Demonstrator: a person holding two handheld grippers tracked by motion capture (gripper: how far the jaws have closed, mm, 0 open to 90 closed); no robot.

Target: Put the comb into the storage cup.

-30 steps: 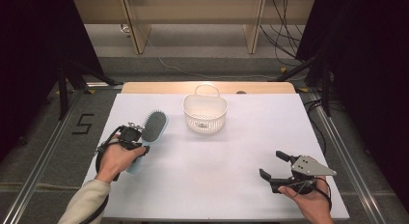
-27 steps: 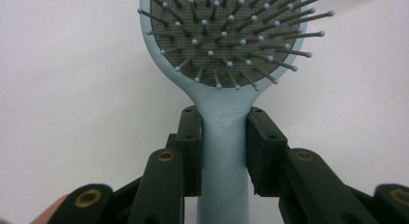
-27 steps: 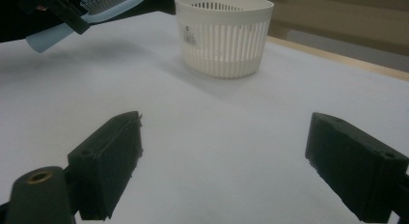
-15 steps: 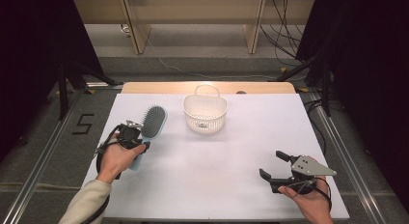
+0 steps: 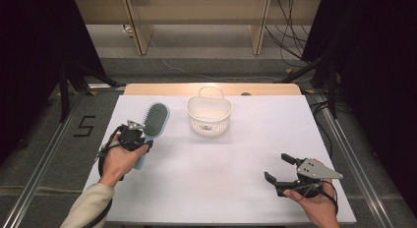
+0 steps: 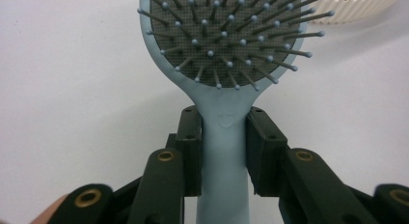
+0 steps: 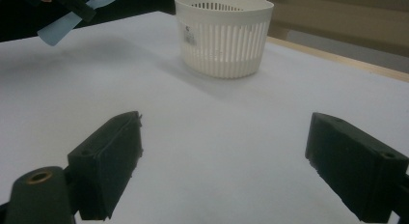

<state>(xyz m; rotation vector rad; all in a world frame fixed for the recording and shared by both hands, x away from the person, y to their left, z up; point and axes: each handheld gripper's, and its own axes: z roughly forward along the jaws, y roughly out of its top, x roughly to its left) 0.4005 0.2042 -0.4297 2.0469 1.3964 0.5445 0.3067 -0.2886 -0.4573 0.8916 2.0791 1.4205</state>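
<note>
Gripping blue hairbrush (image 6: 223, 151) by handle: left gripper (image 5: 140, 135), left of white basket (image 5: 209, 115), brush raised off table (image 5: 221, 179). Right gripper (image 5: 278, 168), jaws wide, empty, nearer than basket, to its right.

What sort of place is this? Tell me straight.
Probably a lab recording station, not a home: a white-topped table ringed by dark curtains, loose cables on the floor, and a taped number 5 beside it.

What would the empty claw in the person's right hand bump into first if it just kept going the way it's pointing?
Probably the white slotted plastic basket. The right claw stands open with nothing between its jaws, and bare white table lies ahead up to the basket, which sits roughly in its line. Exact aim is hard to judge.
</note>
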